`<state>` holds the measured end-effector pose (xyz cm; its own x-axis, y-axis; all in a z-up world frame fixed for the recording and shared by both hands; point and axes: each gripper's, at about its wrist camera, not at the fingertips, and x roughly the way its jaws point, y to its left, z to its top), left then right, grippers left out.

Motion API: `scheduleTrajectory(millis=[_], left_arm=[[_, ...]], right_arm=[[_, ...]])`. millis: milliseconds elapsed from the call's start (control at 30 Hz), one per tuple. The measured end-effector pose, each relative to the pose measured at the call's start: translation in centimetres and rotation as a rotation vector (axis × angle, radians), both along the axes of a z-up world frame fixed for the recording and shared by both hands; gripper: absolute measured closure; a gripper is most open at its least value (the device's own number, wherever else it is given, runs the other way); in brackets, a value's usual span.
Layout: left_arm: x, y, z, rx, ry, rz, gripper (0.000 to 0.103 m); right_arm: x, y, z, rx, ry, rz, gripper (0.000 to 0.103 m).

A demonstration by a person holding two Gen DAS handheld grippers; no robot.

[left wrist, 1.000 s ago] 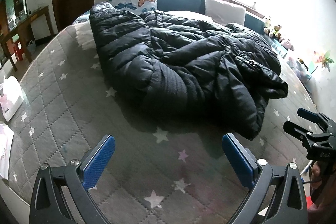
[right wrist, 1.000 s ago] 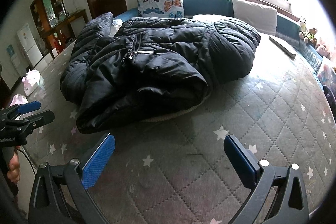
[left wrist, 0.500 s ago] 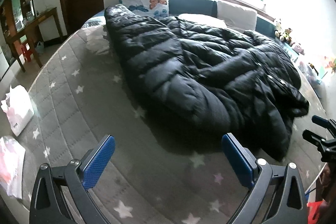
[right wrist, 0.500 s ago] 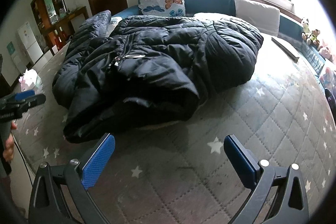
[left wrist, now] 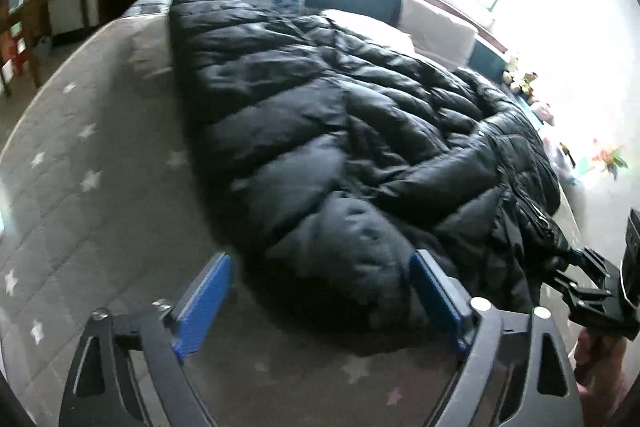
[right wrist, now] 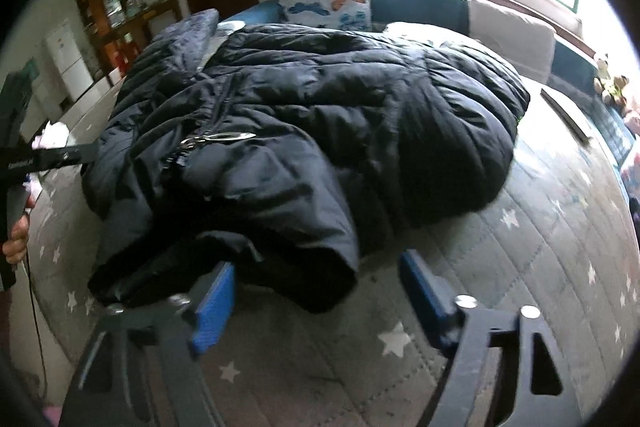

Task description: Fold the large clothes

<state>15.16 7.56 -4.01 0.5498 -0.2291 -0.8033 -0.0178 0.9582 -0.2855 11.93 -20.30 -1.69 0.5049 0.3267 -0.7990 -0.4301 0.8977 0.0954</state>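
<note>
The left gripper [left wrist: 320,301] has its blue fingers [left wrist: 202,301] apart and closing, with the puffy near edge of the black down jacket [left wrist: 360,131] bulging between them at the bottom middle of the frame; I think they are not squeezing it yet. The right gripper [right wrist: 316,301] has its fingers [right wrist: 214,301] apart and closing too, right at the jacket's [right wrist: 304,131] near hem, so both can lift that edge to fold it. The jacket lies spread across the middle of the bed [right wrist: 520,267] with the star cover. The picture is blurry, so I cannot tell if the fingers touch the cloth. The jacket's sleeves are bunched and hard to find.
</note>
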Motion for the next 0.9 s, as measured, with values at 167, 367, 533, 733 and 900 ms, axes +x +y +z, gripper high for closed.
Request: scheduleTrajectory(millis=[167, 367, 533, 733, 900], left_arm=[[0.7, -1.8, -0.3, 0.084, 0.000, -0.020, 0.040], [-1.0, -2.6, 2.6, 0.122, -0.078, -0.039, 0.071], [-4.0, -3.5, 7.2, 0.134, -0.167, -0.100, 0.073], [-9.1, -4.4, 10.0, 0.157, -0.206, -0.184, 0.074], [-14.1, -5.0, 7.2, 0.199, -0.137, -0.242, 0.074]], right_arm=[[-0.3, 0.7, 0.1, -0.013, 0.011, 0.045, 0.067], [-1.9, 0.1, 2.7, 0.021, -0.027, 0.056, 0.084], [-5.2, -1.1, 8.4, 0.043, -0.159, 0.075, 0.086], [-10.4, -2.8, 12.1, 0.024, -0.203, 0.144, 0.087], [-14.1, -2.8, 8.4, -0.018, -0.056, 0.206, 0.087]])
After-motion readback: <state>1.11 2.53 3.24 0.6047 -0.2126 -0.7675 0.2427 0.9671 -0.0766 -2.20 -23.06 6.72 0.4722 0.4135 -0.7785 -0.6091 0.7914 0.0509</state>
